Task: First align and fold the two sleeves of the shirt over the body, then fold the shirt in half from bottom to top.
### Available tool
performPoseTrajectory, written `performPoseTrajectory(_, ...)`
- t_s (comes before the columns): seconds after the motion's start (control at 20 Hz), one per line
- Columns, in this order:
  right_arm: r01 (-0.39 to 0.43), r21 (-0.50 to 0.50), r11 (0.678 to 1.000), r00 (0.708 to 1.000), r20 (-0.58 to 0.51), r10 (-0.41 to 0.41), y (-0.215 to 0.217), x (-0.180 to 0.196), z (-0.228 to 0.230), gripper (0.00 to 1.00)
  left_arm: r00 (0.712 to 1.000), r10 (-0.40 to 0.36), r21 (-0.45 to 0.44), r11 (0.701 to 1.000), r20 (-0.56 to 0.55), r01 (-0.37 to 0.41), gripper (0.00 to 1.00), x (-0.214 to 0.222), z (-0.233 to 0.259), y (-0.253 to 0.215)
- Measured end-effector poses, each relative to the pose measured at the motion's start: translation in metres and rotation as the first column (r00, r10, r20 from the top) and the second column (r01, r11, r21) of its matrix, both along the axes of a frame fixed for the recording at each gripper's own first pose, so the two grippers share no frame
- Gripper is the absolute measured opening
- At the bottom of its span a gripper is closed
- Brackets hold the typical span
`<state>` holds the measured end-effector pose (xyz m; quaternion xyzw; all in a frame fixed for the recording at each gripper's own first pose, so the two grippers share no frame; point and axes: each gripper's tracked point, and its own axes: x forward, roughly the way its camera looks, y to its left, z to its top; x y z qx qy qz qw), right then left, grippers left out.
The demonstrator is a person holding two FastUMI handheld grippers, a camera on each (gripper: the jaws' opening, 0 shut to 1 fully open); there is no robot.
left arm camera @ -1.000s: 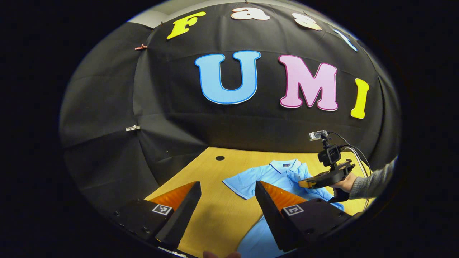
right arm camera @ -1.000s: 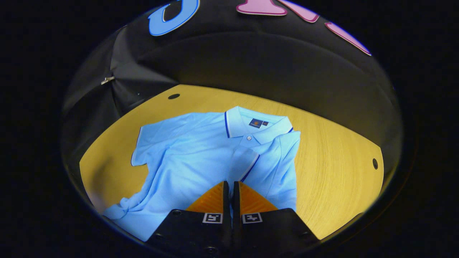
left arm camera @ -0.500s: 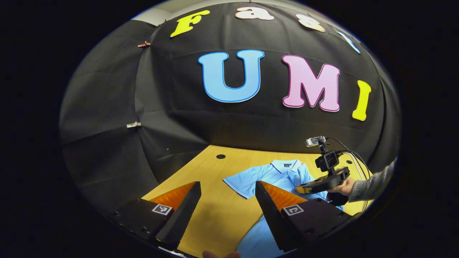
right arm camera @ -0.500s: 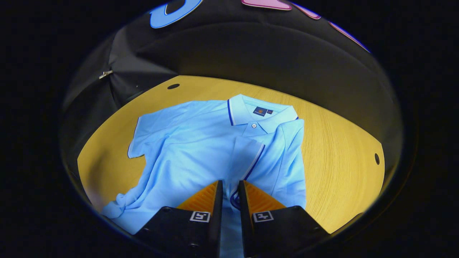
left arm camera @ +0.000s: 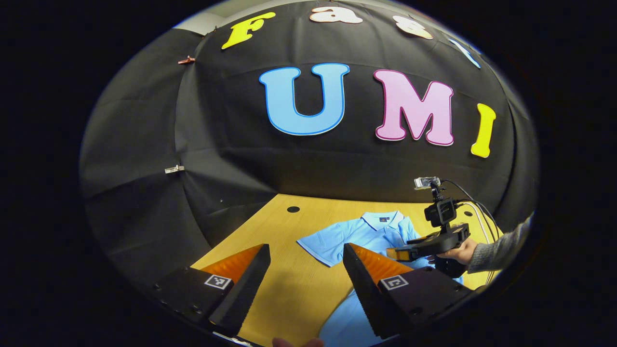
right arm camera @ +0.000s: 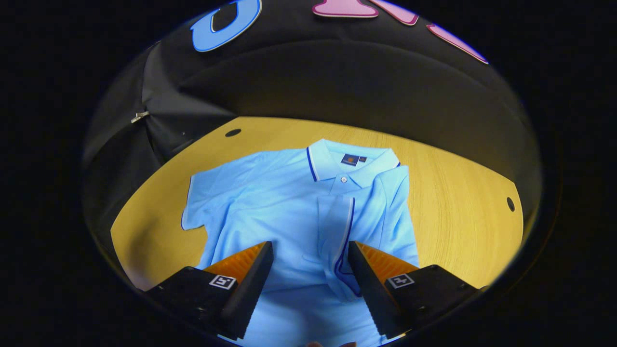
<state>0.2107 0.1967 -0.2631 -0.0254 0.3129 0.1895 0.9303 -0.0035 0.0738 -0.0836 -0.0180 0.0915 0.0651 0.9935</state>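
While the light blue short-sleeved polo shirt point(right arm camera: 289, 212) lies flat on the yellow wooden table point(right arm camera: 458, 193), collar at the far end, one sleeve is seen folded over the body: in the right gripper view the right-hand sleeve point(right arm camera: 342, 221), edged with a dark blue stripe, rests on the chest just below the collar point(right arm camera: 352, 164). The left-hand sleeve point(right arm camera: 207, 193) is spread out flat on the table, away from the body. The right gripper point(right arm camera: 308, 267) is held above the lower part of the shirt, its jaws wide apart and nothing caught between them; the cuff of the folded sleeve is seen in the gap between the fingers, apart from both.

In the left gripper view the left gripper point(left arm camera: 306, 270) is held over the near left part of the table, beside the shirt point(left arm camera: 359, 231), with its jaws also wide open and empty; bare table and the shirt's near edge are seen between its fingers. Farther right in that view the right gripper point(left arm camera: 393, 253) is seen over the shirt, carried by a hand point(left arm camera: 458, 250) in a grey sleeve point(left arm camera: 501, 246). Two small dark round holes point(right arm camera: 233, 132) are seen in the table, one at the far left and one at the right edge.
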Motion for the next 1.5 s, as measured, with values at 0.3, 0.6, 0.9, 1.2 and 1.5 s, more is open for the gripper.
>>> performPoseTrajectory(0.3, 0.053, 0.079, 0.995, 0.971, 0.228, -0.069, -0.028, -0.002, 0.096, 0.99, 0.999, -0.033, 0.001, 0.999, -0.034, 0.033, 0.96, 0.029, -0.012, -0.008)
performPoseTrajectory(0.6, 0.072, 0.118, 0.990, 0.932, 0.347, -0.109, -0.069, -0.035, 0.167, 0.99, 0.997, -0.065, 0.014, 0.998, -0.051, 0.066, 0.96, 0.076, -0.021, -0.015)
performPoseTrajectory(0.9, 0.119, 0.178, 0.977, 0.908, 0.379, -0.180, -0.103, -0.087, 0.202, 0.99, 0.983, -0.122, -0.037, 0.992, -0.138, 0.118, 0.96, 0.136, -0.058, -0.029)
performPoseTrajectory(1.2, 0.193, 0.198, 0.961, 0.900, 0.355, -0.254, -0.130, -0.120, 0.197, 0.99, 0.961, -0.069, -0.100, 0.994, -0.269, 0.043, 0.96, 0.195, -0.110, -0.012)
performPoseTrajectory(1.5, 0.262, 0.204, 0.943, 0.901, 0.298, -0.315, -0.156, -0.142, 0.178, 0.99, 0.888, -0.012, -0.132, 0.990, -0.460, -0.055, 0.96, 0.223, -0.180, 0.009)
